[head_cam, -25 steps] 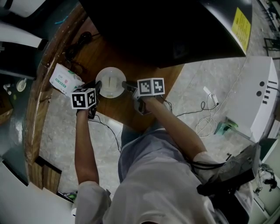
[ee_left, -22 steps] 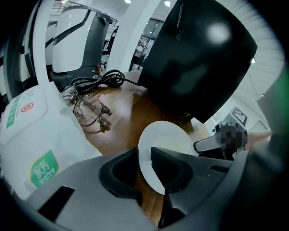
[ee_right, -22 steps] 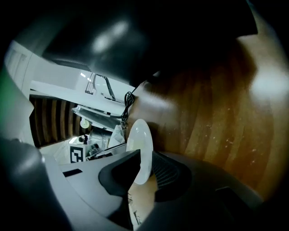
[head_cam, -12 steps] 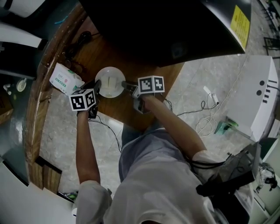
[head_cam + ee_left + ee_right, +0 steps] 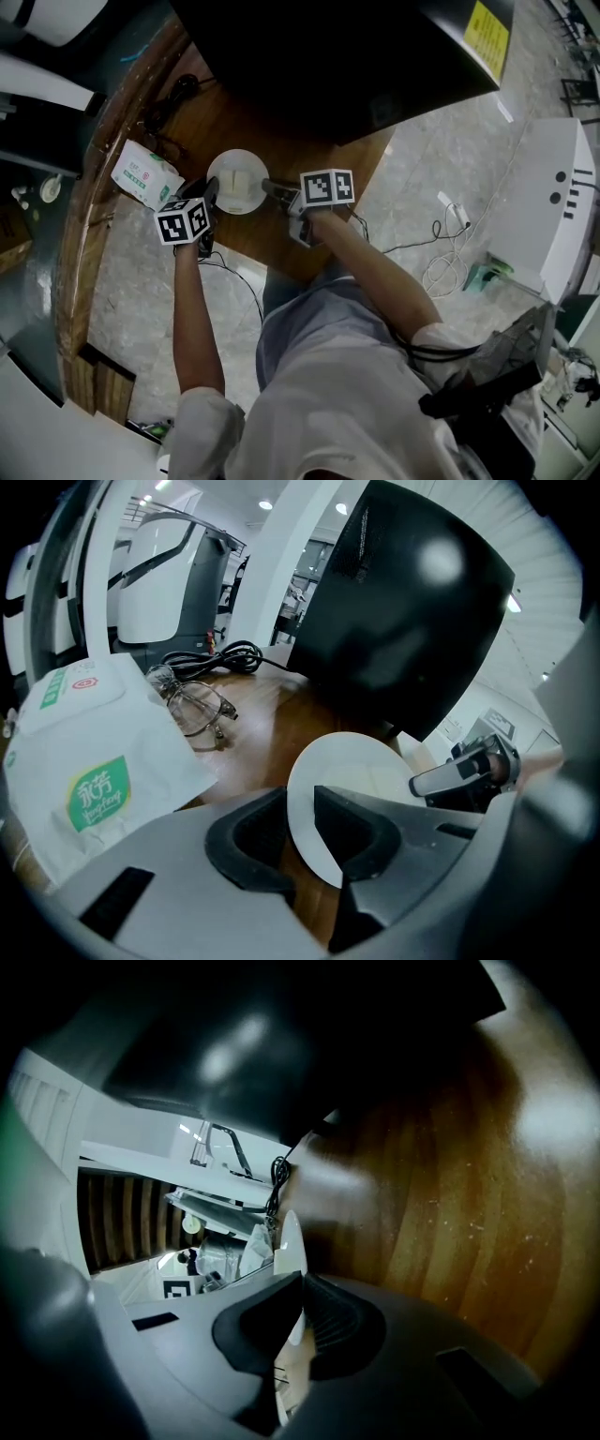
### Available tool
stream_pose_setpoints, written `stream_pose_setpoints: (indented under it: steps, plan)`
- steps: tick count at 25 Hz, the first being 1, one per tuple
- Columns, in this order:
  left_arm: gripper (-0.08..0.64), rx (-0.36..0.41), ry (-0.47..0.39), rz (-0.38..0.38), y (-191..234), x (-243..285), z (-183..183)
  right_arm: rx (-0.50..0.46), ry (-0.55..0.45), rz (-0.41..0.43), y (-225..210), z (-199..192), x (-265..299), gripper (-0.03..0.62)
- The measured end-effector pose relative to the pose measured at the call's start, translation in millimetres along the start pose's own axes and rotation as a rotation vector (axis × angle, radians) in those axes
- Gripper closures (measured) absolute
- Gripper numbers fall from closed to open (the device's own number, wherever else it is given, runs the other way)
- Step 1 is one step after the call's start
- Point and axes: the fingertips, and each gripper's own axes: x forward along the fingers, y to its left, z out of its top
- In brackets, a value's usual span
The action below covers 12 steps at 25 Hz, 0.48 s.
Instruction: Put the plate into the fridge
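Currently gripped: white plate (image 5: 236, 180), centre of the head view, above the brown wooden table (image 5: 319, 164) and caught from both sides; whether it rests on the wood cannot be told.
Left gripper (image 5: 300, 803): jaws narrowed onto the plate's left rim, which fills the gap between the pads in the left gripper view.
Right gripper (image 5: 302, 1283): jaws closing on the opposite rim, seen edge-on, with the pads pressed to both faces.
Left of plate: white tissue pack (image 5: 94, 752) with a green label, just beside the left gripper; eyeglasses (image 5: 197, 710) next to it; a coiled black cable (image 5: 211, 656) behind them.
Above plate: large glossy black unit (image 5: 328, 56) fills the top of the head view, with a yellow sticker (image 5: 487, 33) at its upper right.
Lower frame: bare forearms (image 5: 192, 309) reach up from a pale shirt (image 5: 337, 394); white cords (image 5: 441, 262) lie on the speckled floor (image 5: 441, 159) at right.
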Motion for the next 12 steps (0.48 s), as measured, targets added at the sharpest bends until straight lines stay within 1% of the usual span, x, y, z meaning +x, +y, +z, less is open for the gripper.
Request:
stream_pose_setpoints:
  steps: [3, 7, 12]
  plan:
    - [0.459, 0.005, -0.021, 0.014, 0.1, -5.7, -4.6, -0.009, 0.003, 0.039, 9.7, -4.7, -2.9, 0.571]
    - [0.459, 0.008, -0.044, 0.008, -6.1, -15.8, -9.9, 0.011, -0.009, 0.075, 16.5, -12.6, -10.0, 0.571]
    - [0.459, 0.024, -0.09, 0.005, -24.8, -42.6, -23.7, 0.018, -0.039, 0.108, 29.2, -40.0, -31.6, 0.571]
